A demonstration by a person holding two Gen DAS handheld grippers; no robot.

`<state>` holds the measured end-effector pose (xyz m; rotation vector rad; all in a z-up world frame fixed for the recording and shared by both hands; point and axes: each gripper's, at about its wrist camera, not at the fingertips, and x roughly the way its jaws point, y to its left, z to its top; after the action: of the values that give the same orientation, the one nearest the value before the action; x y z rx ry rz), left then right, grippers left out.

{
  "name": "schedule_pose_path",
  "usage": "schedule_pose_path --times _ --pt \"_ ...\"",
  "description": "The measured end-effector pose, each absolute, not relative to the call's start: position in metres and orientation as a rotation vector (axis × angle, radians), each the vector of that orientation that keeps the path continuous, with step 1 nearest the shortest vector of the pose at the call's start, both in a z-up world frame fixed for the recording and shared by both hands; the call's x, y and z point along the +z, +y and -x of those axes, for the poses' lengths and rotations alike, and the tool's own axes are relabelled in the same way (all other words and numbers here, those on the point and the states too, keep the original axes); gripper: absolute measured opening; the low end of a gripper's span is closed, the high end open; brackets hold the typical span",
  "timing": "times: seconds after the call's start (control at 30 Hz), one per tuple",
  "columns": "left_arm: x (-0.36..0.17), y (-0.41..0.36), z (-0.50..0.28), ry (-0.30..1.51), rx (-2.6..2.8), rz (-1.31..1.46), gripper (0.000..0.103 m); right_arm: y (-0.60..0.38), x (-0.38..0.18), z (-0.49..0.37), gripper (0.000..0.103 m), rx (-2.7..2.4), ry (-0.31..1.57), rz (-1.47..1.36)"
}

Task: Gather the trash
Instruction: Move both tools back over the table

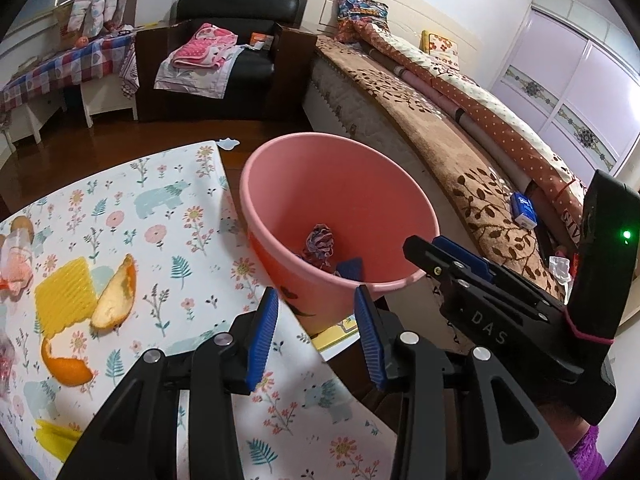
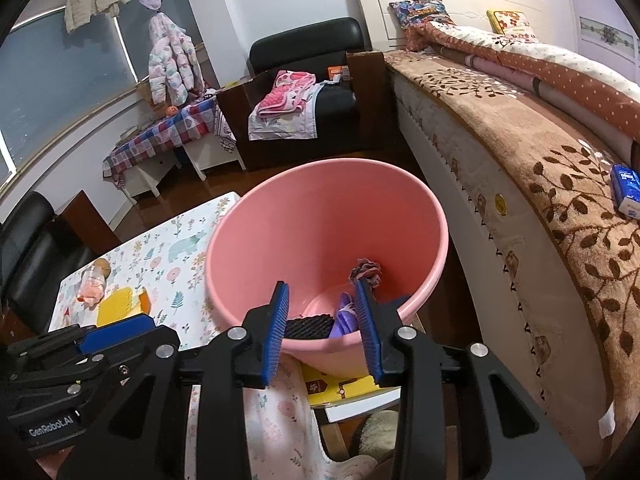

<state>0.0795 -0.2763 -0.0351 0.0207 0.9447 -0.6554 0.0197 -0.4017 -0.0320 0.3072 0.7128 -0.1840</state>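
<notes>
A pink bin stands beside the floral-clothed table. In it lie a crumpled wrapper, a black foam mesh and a purple piece. On the cloth rest orange peels, a yellow ridged piece and a plastic bottle. My left gripper hovers open over the table corner by the bin's near wall, nothing between its pads. My right gripper is open and empty above the bin's near rim.
A bed with a brown leaf blanket runs along the right, close to the bin; a blue tissue pack lies on it. A black armchair with folded cloths is at the back. A yellow board lies under the bin.
</notes>
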Motion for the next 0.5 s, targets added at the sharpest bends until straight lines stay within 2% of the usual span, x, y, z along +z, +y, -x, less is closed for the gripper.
schedule_pose_path --times 0.5 --pt "-0.029 -0.226 -0.064 0.924 -0.565 0.022 0.039 -0.372 -0.021 -0.001 0.035 -0.123 0.692 -0.292"
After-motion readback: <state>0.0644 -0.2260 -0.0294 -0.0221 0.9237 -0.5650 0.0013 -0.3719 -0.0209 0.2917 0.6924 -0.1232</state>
